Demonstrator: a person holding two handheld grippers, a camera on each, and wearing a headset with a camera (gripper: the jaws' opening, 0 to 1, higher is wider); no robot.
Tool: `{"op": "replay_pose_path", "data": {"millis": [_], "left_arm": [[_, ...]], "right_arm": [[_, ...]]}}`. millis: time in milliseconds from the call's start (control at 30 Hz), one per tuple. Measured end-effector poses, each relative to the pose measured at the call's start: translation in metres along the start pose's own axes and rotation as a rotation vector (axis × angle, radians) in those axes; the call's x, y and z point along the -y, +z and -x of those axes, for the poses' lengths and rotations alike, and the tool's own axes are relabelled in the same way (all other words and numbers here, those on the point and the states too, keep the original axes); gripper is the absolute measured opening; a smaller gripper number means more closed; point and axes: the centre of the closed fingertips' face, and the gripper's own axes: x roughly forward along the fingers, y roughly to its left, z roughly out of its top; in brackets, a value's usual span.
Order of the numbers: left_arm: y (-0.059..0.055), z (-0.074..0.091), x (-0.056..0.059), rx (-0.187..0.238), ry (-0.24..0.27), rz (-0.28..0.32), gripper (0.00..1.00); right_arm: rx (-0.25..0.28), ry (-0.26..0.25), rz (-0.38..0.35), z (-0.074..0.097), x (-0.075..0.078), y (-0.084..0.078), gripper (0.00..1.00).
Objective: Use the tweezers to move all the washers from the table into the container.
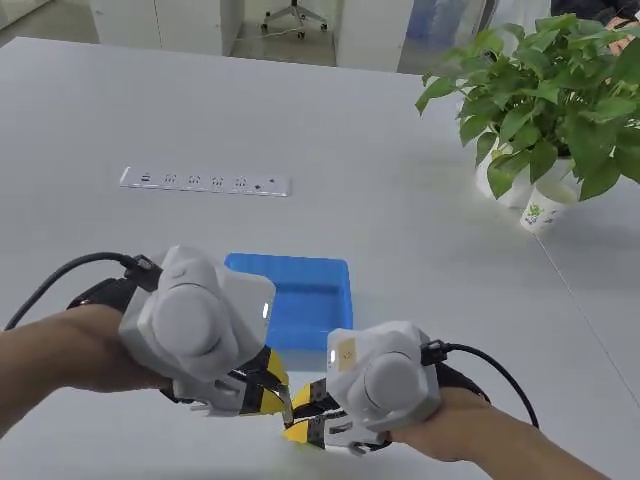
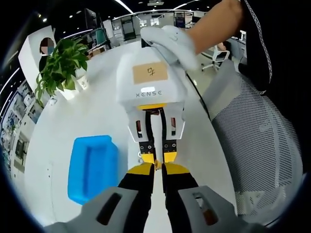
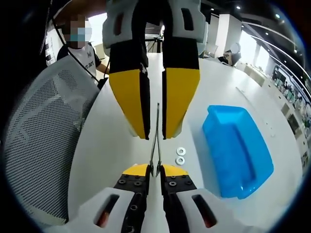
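Nearest, over the near edge of the table (image 3: 109, 145), we list the right gripper (image 3: 154, 171), its jaws drawn in on one end of the tweezers (image 3: 156, 136). The tweezers are a thin metal pair seen edge-on and run straight out from those jaws. Facing it tip to tip is the left gripper (image 2: 158, 171). Its yellow-tipped jaws are almost together on either side of the far end of the tweezers; we cannot tell whether they pinch them. Each gripper is held in a person's hand, and a black cable trails back from each. On the bare table just beside the tweezers lie two washers (image 3: 181, 151), flat and touching or nearly so, between the tweezers and the container (image 3: 216, 145) and clear of its wall. The container is a blue rectangular tray just beyond the grippers, a little in from the near edge. We see nothing in the part of its floor that shows. Further in, left of the table's middle, lies a white power strip (image 1: 205, 183). Toward the far right edge stands a leafy green plant (image 1: 545, 90) in a white pot, with a white cup (image 1: 545, 212) just beside it.
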Motion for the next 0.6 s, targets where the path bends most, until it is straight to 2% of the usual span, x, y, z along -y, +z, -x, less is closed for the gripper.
{"op": "replay_pose_path", "data": {"millis": [233, 600], "left_arm": [[0.0012, -0.0014, 0.0012, 0.012, -0.008, 0.005, 0.07], [0.0045, 0.0014, -0.0013, 0.006, -0.007, -0.031, 0.06]], "right_arm": [[0.002, -0.001, -0.002, -0.0002, -0.0003, -0.0001, 0.11], [0.010, -0.014, -0.002, 0.0033, 0.0040, 0.0014, 0.12]]}}
